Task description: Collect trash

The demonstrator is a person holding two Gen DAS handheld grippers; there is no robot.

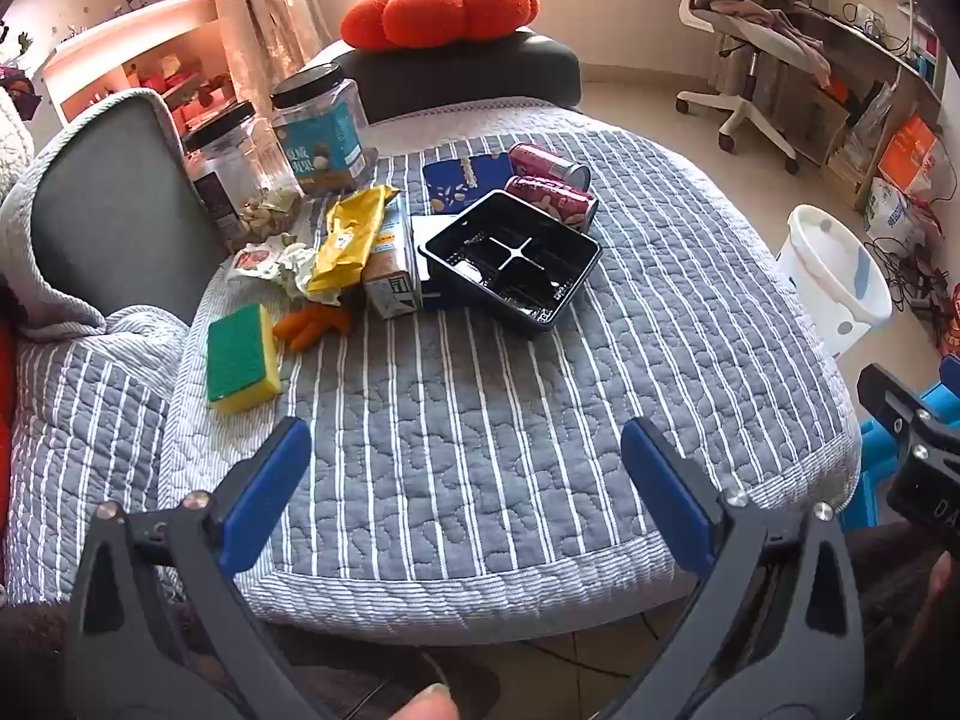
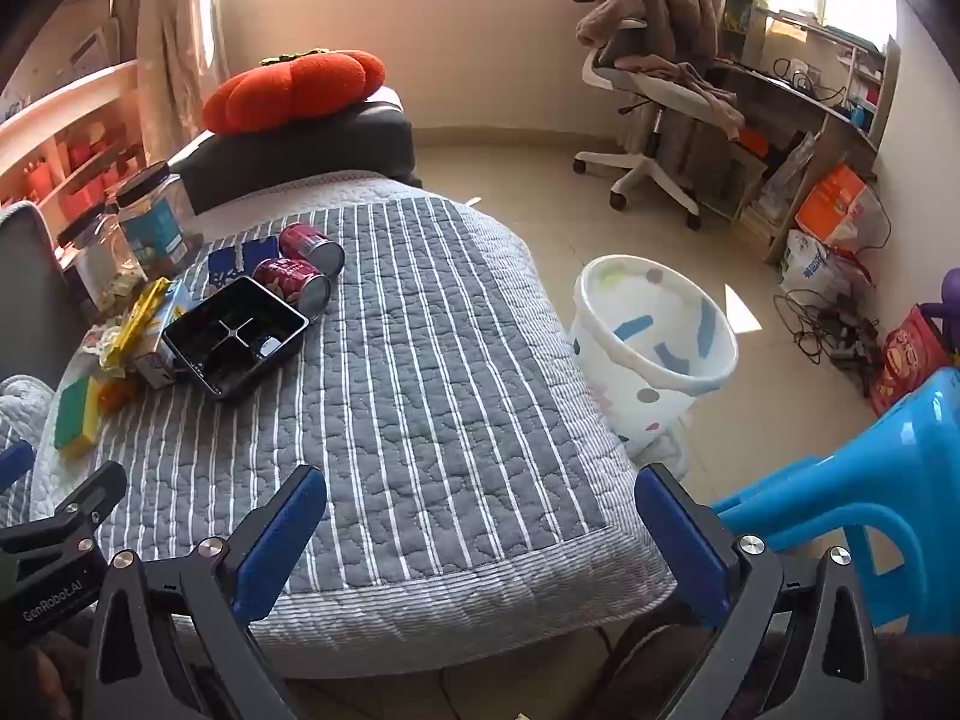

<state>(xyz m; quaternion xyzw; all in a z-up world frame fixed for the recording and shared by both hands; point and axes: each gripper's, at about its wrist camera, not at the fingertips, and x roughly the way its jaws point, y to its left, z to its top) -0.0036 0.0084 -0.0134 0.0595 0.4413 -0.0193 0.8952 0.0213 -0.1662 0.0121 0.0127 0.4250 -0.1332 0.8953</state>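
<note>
Trash lies on a grey striped quilted table (image 1: 480, 450): a black plastic tray (image 1: 513, 255), two red cans (image 1: 555, 177) on their sides, a yellow wrapper (image 1: 348, 237), a small carton (image 1: 390, 267), crumpled wrappers (image 1: 273, 258) and orange peel (image 1: 312, 324). A white spotted bin (image 2: 654, 348) stands on the floor right of the table; it also shows in the left wrist view (image 1: 834, 276). My left gripper (image 1: 465, 456) is open and empty above the table's near edge. My right gripper (image 2: 480, 507) is open and empty over the near right corner. The tray (image 2: 237, 336) and cans (image 2: 303, 267) lie far left of it.
A green and yellow sponge (image 1: 240, 357) lies at the table's left. Two clear jars (image 1: 321, 126) stand at the back left. A dark stool with a red cushion (image 1: 441, 12) is behind. A blue plastic stool (image 2: 870, 480) is near right. An office chair (image 2: 648, 120) stands far right.
</note>
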